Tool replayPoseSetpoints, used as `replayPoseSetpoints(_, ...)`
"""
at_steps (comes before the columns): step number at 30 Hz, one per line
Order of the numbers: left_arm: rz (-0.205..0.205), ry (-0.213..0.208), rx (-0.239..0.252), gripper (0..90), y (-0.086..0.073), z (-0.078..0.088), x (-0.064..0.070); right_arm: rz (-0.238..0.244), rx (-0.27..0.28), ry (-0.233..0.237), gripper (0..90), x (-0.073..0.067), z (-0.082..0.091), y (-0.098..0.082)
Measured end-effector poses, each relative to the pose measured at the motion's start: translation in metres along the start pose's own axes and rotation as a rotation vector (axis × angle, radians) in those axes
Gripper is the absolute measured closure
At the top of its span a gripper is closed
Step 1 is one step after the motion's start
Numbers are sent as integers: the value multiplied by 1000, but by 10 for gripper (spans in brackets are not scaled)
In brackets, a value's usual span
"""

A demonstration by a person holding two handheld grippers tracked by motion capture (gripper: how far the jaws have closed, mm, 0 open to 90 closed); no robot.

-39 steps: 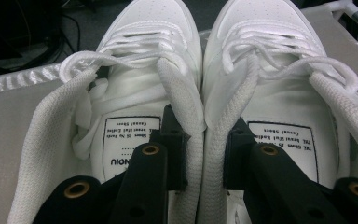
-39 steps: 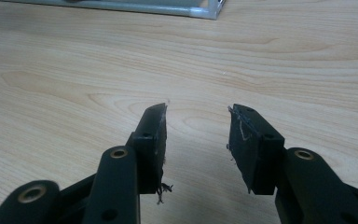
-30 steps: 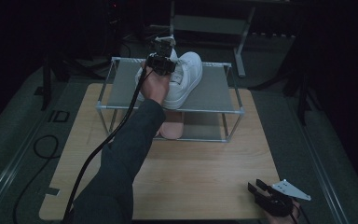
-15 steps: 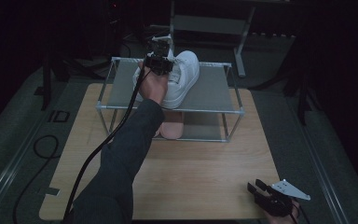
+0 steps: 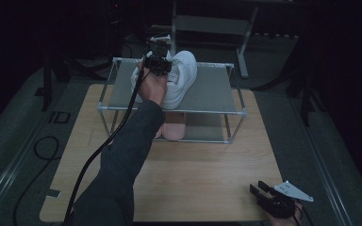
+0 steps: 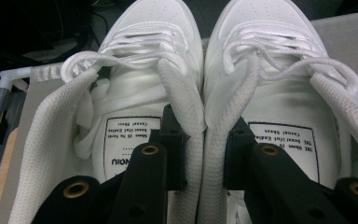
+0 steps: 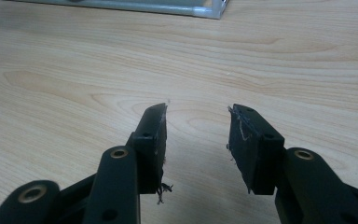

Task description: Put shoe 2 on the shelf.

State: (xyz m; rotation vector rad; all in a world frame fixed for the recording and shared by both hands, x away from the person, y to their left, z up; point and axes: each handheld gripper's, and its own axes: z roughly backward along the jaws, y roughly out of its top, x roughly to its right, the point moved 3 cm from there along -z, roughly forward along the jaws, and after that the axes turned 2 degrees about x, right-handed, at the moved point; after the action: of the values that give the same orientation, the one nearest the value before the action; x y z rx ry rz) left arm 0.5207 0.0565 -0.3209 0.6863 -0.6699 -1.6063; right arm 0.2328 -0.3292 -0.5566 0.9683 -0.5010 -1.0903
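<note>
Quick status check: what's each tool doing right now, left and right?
Left tool: closed on the adjoining inner collars of the pair of white sneakers, one jaw inside each shoe, on the rack's top shelf.
Right tool: open, holding nothing, over the wooden table.

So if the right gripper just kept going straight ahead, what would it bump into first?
Probably the shoe rack. The right gripper points across bare wooden table toward it, jaws open and holding nothing.

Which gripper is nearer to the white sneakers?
Left. The left gripper pinches the white sneakers together; the right gripper rests far away by the table edge.
</note>
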Motion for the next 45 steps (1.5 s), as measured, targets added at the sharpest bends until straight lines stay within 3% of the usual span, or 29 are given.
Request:
replayPoseSetpoints(19,38,50,7,749,-1,-2,-6,-1,0,1,559,0,0,0)
replayPoseSetpoints(26,38,95,11,749,-2,-4,-8,1,-2,0,559,0,0,0)
replayPoseSetpoints(41,50,104,-4,729,-1,-6,-4,9,-8,-9,559,-1,1,-1)
replayPoseSetpoints(45,70,94,-13,722,0,-6,-3,11,-10,-8,558,-1,1,-1)
